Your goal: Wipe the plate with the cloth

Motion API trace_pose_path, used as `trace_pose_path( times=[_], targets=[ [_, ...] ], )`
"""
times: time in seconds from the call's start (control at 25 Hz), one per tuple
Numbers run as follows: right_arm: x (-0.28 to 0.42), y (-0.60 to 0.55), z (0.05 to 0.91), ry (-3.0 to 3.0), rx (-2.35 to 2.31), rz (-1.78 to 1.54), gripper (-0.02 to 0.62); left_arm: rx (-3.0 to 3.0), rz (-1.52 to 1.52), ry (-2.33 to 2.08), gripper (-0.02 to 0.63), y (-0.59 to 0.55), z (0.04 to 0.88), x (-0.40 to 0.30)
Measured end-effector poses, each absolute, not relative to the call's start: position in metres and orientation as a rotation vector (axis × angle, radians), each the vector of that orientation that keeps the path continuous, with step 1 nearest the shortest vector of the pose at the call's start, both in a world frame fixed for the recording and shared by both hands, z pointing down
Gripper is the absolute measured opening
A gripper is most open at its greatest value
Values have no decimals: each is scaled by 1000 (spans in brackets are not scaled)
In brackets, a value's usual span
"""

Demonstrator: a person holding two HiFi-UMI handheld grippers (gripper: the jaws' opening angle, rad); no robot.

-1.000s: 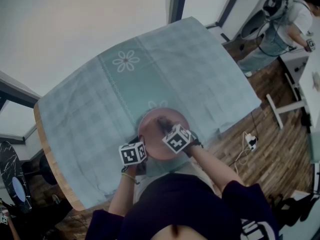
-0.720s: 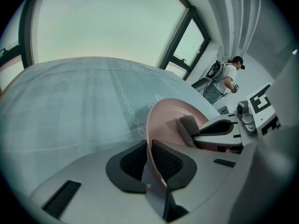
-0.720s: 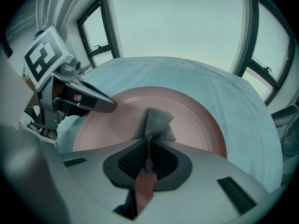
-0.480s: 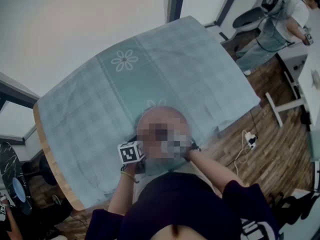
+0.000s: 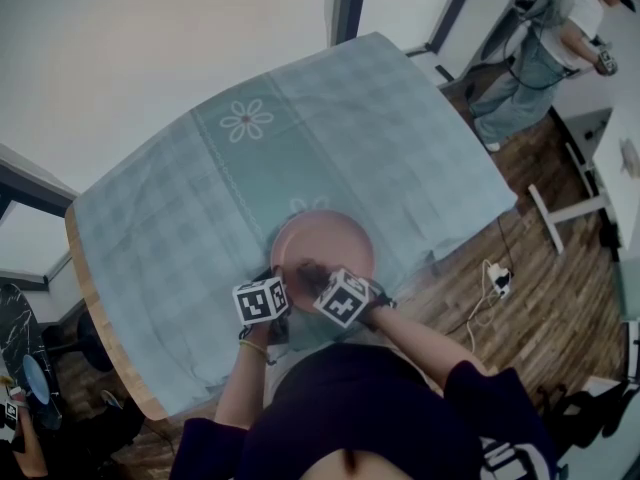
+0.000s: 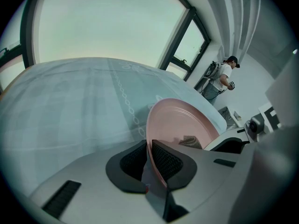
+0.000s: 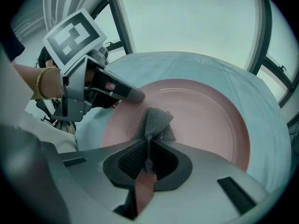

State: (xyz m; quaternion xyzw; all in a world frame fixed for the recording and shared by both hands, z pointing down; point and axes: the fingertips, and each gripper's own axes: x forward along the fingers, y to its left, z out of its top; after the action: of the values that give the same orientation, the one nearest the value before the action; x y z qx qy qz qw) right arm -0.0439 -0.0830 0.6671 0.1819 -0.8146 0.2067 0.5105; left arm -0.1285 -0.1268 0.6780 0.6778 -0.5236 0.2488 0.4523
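A pink plate [image 5: 330, 240] [image 7: 196, 111] [image 6: 180, 122] lies on the near side of the table. My left gripper [image 5: 278, 286] [image 6: 150, 160] is shut on the plate's near-left rim, the rim pinched edge-on between the pads. My right gripper [image 5: 312, 273] [image 7: 148, 155] is shut on a small grey woven cloth [image 7: 153, 122] [image 6: 190, 141], which bunches out of the jaws and rests on the plate's near-left part, close to the left gripper's fingers [image 7: 122, 91].
A pale green checked tablecloth [image 5: 300, 158] with flower prints covers the wooden table [image 5: 95, 313]. The plate sits near the table's front edge, by my body. A person [image 5: 555, 38] stands on the wooden floor far right, next to white desks.
The right gripper with the cloth has slid back across the plate toward its near-left rim, closer to the left gripper. The left gripper keeps its hold on the rim.
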Motion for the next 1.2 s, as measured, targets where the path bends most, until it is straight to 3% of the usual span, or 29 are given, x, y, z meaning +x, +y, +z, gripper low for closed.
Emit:
trace_pose_path(
  times=[0.8, 1.2],
  targets=[
    [-51, -47, 667, -1950, 276, 551, 32, 1678, 618, -1300, 48, -127, 678, -128],
    [-21, -96, 646, -1974, 441, 541, 32, 1686, 611, -1288, 48, -127, 678, -127]
  ],
)
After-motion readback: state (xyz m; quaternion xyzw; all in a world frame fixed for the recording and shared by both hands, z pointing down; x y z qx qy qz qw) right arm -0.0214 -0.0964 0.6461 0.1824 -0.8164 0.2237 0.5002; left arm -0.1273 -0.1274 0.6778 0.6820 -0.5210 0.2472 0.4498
